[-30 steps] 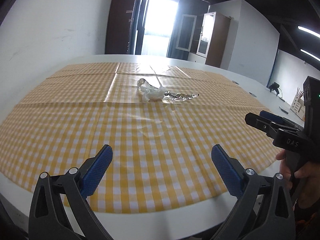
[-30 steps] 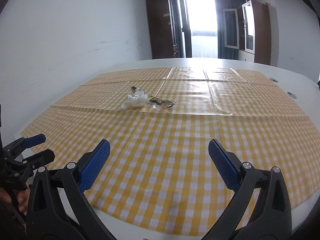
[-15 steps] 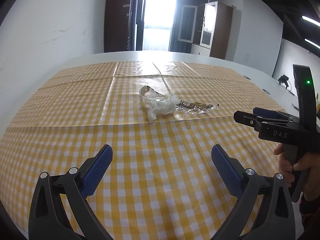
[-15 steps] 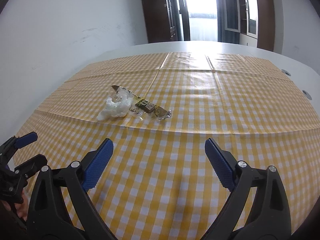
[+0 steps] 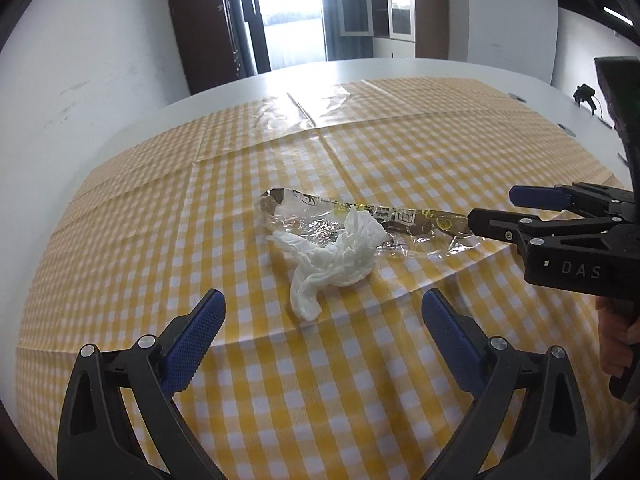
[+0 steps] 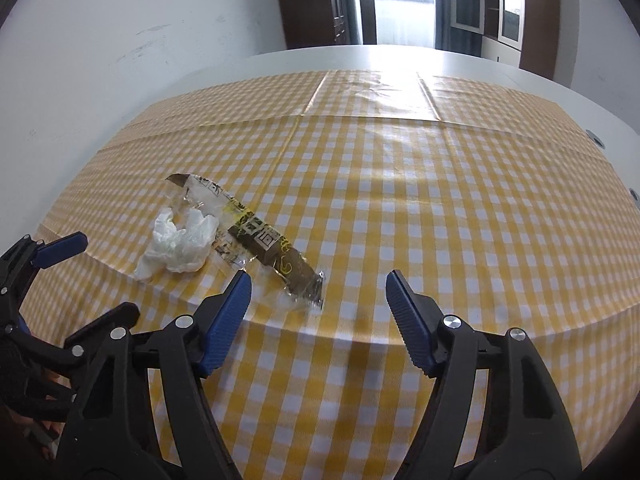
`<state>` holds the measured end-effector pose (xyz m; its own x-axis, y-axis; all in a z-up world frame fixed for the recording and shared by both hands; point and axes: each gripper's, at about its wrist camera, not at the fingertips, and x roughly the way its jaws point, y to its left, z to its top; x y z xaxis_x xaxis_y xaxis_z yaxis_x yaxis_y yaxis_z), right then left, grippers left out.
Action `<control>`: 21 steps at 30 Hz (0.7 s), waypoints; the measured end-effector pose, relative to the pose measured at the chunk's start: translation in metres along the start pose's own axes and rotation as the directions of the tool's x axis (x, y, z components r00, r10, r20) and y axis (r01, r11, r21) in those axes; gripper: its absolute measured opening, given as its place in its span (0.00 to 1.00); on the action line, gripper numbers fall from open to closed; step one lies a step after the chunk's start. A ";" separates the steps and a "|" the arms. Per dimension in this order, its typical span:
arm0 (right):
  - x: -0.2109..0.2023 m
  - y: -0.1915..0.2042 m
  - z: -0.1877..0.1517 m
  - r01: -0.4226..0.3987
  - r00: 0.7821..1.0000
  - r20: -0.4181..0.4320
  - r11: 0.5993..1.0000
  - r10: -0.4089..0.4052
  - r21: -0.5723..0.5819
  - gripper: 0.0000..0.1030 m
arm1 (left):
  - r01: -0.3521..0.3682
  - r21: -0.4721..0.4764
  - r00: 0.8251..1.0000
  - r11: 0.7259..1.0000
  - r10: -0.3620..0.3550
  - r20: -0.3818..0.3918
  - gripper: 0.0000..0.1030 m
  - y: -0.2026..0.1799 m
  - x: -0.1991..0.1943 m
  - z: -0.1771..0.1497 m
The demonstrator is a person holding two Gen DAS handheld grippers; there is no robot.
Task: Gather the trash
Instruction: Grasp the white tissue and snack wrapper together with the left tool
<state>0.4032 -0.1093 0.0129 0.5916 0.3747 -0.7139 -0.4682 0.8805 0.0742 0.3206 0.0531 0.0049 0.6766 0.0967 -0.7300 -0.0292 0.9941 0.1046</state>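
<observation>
left gripper (image 5: 320, 320): I'm holding it wide open, just short of the tissue (image 5: 340, 256)
right gripper (image 6: 318, 300): closing around the wrapper (image 6: 256, 232) end beside the tissue, not pinching yet
left view only: hand (image 5: 618, 336)

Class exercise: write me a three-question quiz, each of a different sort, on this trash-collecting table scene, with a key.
1. True or false: the tissue lies touching the wrapper.
2. Which covers the table? A) plain white cloth B) yellow checked cloth C) newspaper
3. Fill in: neither the left gripper nor the right gripper holds ____.

Key: 1 true; 2 B; 3 anything (the right gripper's jaws are closing near the wrapper's end, gripping nothing).
</observation>
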 end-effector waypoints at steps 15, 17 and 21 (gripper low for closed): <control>0.020 -0.002 -0.002 -0.096 0.994 -0.046 0.995 0.097 0.020 0.20 | 0.069 -0.044 0.996 0.997 -0.071 -0.057 0.60 0.010 0.039 0.011; 0.022 0.000 -0.004 -0.104 0.993 -0.056 0.995 0.104 0.010 0.11 | 0.069 -0.045 0.996 0.997 -0.071 -0.049 0.43 0.011 0.037 0.010; 0.020 0.004 -0.007 -0.106 0.993 -0.046 0.994 0.105 -0.005 0.05 | 0.073 -0.031 0.996 0.997 -0.074 -0.040 0.20 0.007 0.039 0.011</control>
<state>0.4087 -0.1003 -0.0056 0.5085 0.4518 -0.7330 -0.5317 0.8344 0.1454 0.3546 0.0637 -0.0157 0.6467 0.0250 -0.7623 -0.0030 0.9995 0.0302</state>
